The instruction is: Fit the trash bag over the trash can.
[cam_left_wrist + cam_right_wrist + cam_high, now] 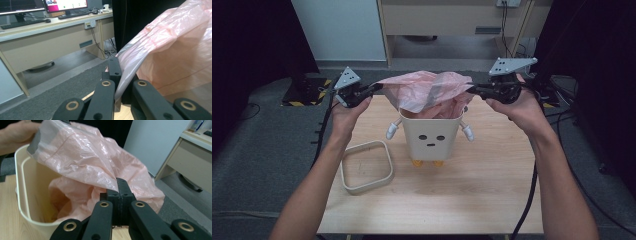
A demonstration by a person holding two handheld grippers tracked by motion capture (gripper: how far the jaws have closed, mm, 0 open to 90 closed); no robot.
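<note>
We have the pink plastic bag stretched between both grippers above the cream bin, the one with a printed face, small white arms and orange feet. Left gripper is clenched on the bag's left edge; in the left gripper view the jaws are pinched on a fold of the film, which runs up and to the right from them. Right gripper is clenched on the bag's right edge; in the right gripper view its jaws are pressed flat together with the pink film caught at the tips. Both grippers sit at about the same height, well apart, one on each side of the bin's mouth. The bag's lower part hangs bunched inside the bin, upper part spread wide above the rim; a grey band shows near the bag's top edge. Bin stands upright near the middle of the wooden table, toward the far edge. The bin's loose rim ring, cream and square with rounded corners, lies flat on the table to the bin's left, near it but not touching, below our left forearm. Office desk with monitors sits in the background of the left gripper view.
</note>
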